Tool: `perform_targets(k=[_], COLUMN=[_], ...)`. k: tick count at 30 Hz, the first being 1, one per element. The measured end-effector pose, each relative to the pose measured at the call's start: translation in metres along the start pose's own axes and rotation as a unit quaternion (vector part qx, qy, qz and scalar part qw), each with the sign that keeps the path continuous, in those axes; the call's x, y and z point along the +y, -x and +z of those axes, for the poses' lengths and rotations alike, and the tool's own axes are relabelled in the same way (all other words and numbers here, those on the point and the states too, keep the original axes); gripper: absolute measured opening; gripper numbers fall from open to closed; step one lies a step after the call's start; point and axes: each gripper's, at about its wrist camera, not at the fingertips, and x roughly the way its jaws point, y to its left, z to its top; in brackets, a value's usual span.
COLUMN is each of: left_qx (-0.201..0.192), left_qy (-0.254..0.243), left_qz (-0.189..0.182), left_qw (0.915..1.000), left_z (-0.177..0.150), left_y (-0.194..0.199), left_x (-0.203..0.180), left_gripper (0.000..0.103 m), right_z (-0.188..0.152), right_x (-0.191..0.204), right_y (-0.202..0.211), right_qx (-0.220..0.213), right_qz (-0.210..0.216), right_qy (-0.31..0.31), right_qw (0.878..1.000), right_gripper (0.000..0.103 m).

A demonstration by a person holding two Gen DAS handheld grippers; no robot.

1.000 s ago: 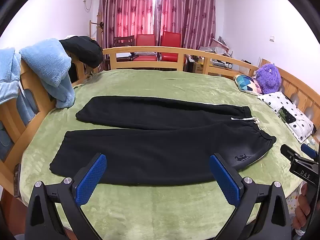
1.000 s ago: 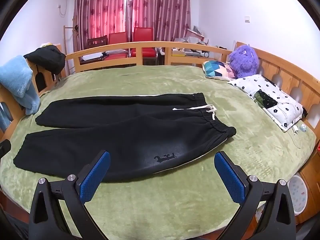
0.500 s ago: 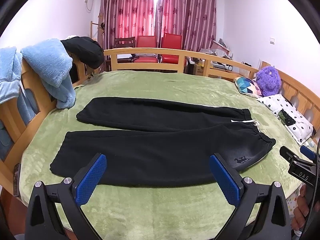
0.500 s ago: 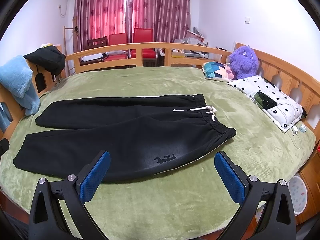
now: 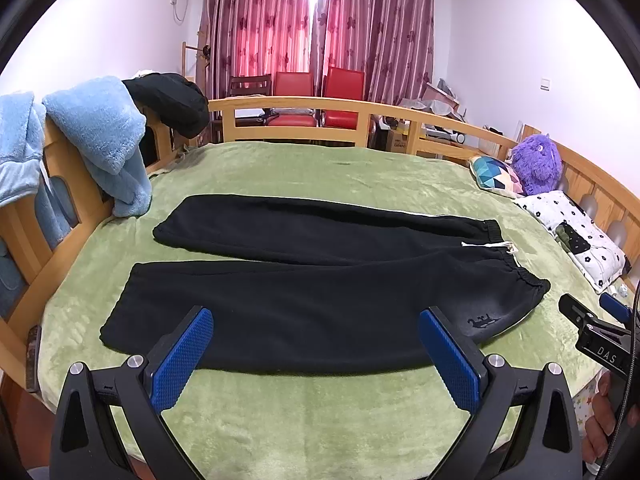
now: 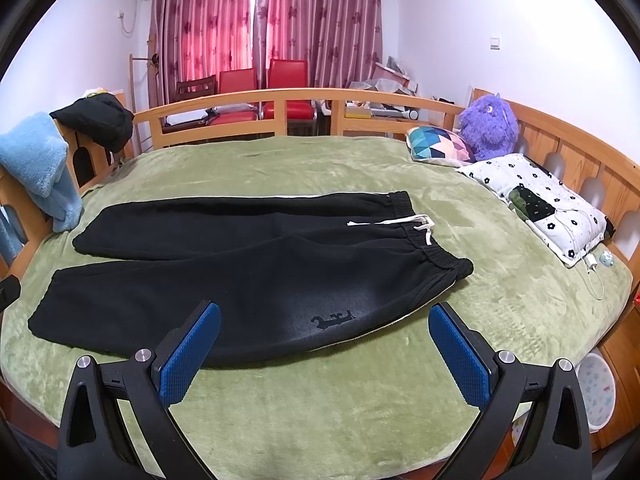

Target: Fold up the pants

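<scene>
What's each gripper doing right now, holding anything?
Left gripper: open, holding nothing, above the near leg of the black sweatpants.
Right gripper: open, holding nothing.

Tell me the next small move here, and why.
Probably lower both grippers to the near leg's front edge. The pants lie flat and unfolded on the green blanket, legs apart. The left gripper and right gripper hover open above that edge, holding nothing. Gripping it would let you fold it onto the far leg.
</scene>
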Motion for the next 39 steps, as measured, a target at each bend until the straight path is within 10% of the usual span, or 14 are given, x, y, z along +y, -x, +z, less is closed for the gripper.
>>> perform_targets(k=[39], left_qx=[-0.001], left_qy=[0.004], left_qz=[-0.004], left_qw=[1.0], left_z=[-0.006], left_y=[-0.015], left_x=[0.005], left_gripper=[0.103], right_z=[-0.007], right_x=[0.021], right_y=[-0.016], right_qx=[-0.015], right_qz=[0.015], right_qy=[0.015], right_qw=[1.0], right_gripper=[0.102])
